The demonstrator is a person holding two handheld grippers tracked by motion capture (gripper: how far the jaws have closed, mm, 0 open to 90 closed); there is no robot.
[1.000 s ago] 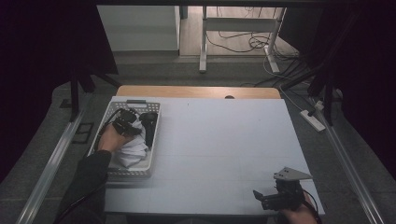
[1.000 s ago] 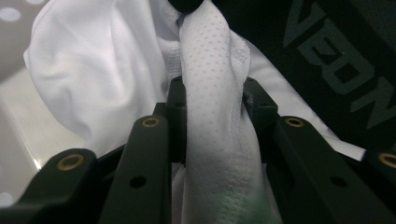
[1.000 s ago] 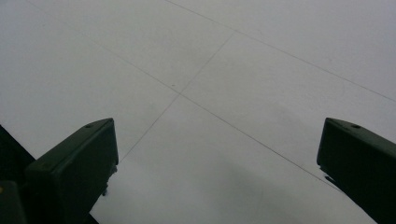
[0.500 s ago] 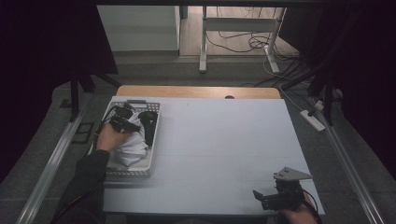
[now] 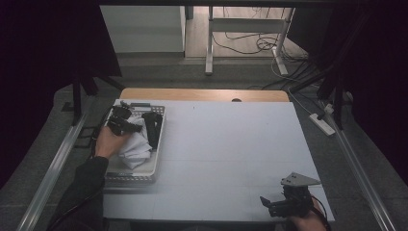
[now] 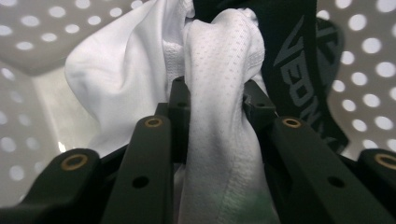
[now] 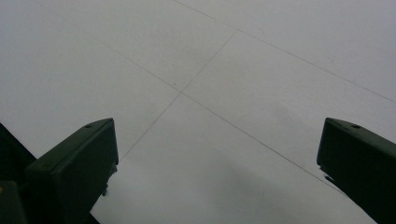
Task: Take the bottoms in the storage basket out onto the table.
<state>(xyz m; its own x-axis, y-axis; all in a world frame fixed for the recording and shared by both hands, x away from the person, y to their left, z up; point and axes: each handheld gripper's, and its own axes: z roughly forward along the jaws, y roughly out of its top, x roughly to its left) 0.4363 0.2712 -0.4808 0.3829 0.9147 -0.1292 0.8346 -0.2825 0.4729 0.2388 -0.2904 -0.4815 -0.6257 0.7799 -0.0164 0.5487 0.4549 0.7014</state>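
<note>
A white perforated basket (image 5: 159, 161) stands at the table's left, holding a white mesh garment (image 5: 137, 147) and a black garment (image 5: 153, 126) with grey lettering (image 6: 299, 60). My left gripper (image 5: 126, 124) is over the basket, shut on a bunched fold of the white garment (image 6: 219, 116), which is pinched between both jaws and lifted a little. The black garment lies just behind that fold. Near the table's front right corner my right gripper (image 5: 269, 204) rests low over the white tabletop (image 7: 224, 84), jaws wide open with nothing between them.
The white tabletop (image 5: 231, 149) stretches between the basket and the right gripper. A wooden strip (image 5: 202, 95) runs along the far edge. Metal rails flank both sides, a power strip (image 5: 323, 123) lies on the floor at right, and cables lie beyond the table.
My left gripper has risen and shifted toward the far end of the basket, pulling the white garment up with it. The right gripper has stayed put.
</note>
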